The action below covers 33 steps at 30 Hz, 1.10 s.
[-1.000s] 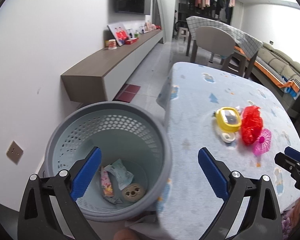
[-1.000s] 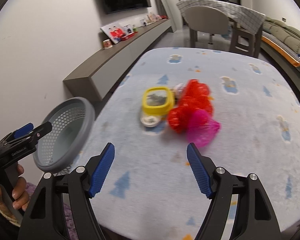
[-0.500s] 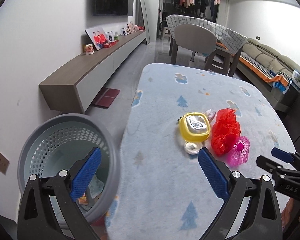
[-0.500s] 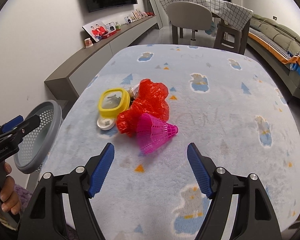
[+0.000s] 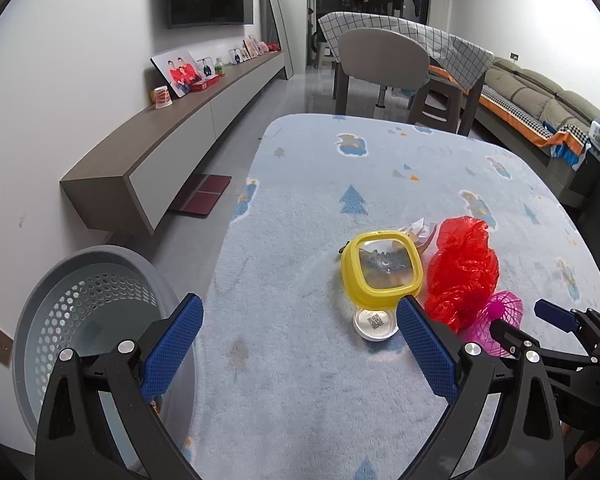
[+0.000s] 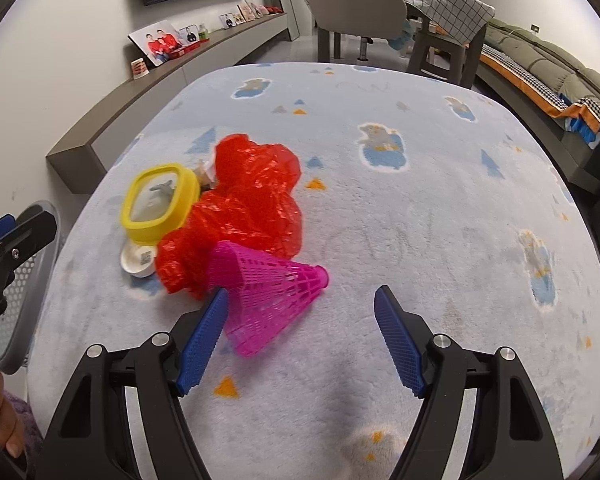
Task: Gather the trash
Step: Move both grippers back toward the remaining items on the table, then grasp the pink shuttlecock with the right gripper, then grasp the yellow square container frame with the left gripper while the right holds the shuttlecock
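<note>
Right gripper (image 6: 300, 340) wide open, empty, lower centre; pink shuttlecock (image 6: 266, 292) featherlight, springy, crushable; pinch its skirt gently.

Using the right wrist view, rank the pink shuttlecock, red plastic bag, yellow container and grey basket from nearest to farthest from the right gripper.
1. Pink shuttlecock, at the right gripper's left finger.
2. Red plastic bag, just behind it.
3. Yellow container, behind-left.
4. Grey basket, off the table's left edge.

Shuttlecock (image 6: 272, 296) lies before bag (image 6: 240, 216); lid (image 6: 160, 200) left; basket (image 5: 88, 336) beside table (image 5: 380, 184)
</note>
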Tool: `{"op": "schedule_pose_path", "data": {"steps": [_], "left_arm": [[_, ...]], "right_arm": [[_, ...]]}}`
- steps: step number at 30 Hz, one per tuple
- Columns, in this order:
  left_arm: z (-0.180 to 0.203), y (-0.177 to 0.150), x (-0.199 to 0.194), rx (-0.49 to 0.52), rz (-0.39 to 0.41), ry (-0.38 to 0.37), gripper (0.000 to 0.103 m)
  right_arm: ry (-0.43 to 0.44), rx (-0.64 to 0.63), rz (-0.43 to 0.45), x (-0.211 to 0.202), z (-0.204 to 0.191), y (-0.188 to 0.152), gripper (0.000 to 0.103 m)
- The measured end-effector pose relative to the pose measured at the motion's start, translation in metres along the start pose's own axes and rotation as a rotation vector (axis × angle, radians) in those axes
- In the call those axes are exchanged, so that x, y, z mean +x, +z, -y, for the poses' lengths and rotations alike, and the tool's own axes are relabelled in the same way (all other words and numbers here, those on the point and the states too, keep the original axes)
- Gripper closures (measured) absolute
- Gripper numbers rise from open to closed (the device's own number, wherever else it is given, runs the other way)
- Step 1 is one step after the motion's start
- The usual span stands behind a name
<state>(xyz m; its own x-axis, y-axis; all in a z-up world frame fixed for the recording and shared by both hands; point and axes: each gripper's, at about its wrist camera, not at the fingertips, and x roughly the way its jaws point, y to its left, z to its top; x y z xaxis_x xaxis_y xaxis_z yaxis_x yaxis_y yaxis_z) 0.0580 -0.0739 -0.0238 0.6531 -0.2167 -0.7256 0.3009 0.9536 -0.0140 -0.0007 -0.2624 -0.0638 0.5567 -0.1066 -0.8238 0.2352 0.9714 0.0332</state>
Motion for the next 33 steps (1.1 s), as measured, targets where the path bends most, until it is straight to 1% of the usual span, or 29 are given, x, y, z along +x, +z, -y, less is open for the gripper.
{"op": "schedule_pose_path", "data": {"steps": [7,8,10,12,13,15,16,18,19,20,25,33], "left_arm": [[0.001,-0.006,0.013,0.011,-0.032,0.005,0.008],[0.000,-0.007,0.014,0.009,-0.037,0.004,0.008],[0.000,-0.009,0.016,0.008,-0.041,0.004,0.008],[-0.001,-0.010,0.017,0.009,-0.044,0.006,0.008],[0.000,-0.012,0.017,0.009,-0.046,0.006,0.008],[-0.001,-0.013,0.018,0.010,-0.048,0.005,0.008],[-0.001,-0.015,0.017,0.010,-0.048,0.004,0.008],[-0.001,-0.017,0.017,0.012,-0.047,0.004,0.007],[-0.001,-0.018,0.017,0.013,-0.048,0.005,0.007],[-0.001,-0.019,0.017,0.013,-0.049,0.006,0.007],[-0.001,-0.024,0.015,0.010,-0.050,0.008,0.007],[0.007,-0.022,0.014,0.019,-0.045,0.015,0.007]], "right_arm": [[0.002,0.015,-0.015,0.014,0.005,0.003,0.031],[0.003,0.016,-0.016,0.016,0.005,0.003,0.034],[0.007,0.016,-0.023,0.019,0.004,0.003,0.041],[0.016,0.015,-0.027,0.022,0.004,0.003,0.050],[0.021,0.014,-0.025,0.022,0.003,0.003,0.053],[0.033,0.006,-0.023,0.022,0.002,0.003,0.065],[0.039,0.004,-0.022,0.021,0.002,0.002,0.069],[0.047,0.015,-0.019,0.019,0.004,0.002,0.075],[0.053,0.024,-0.021,0.019,0.005,0.001,0.081],[0.065,0.038,-0.028,0.019,0.008,0.001,0.097],[0.108,0.101,-0.035,0.015,0.022,-0.002,0.099],[0.138,0.143,0.004,-0.003,0.036,-0.004,0.099]]}}
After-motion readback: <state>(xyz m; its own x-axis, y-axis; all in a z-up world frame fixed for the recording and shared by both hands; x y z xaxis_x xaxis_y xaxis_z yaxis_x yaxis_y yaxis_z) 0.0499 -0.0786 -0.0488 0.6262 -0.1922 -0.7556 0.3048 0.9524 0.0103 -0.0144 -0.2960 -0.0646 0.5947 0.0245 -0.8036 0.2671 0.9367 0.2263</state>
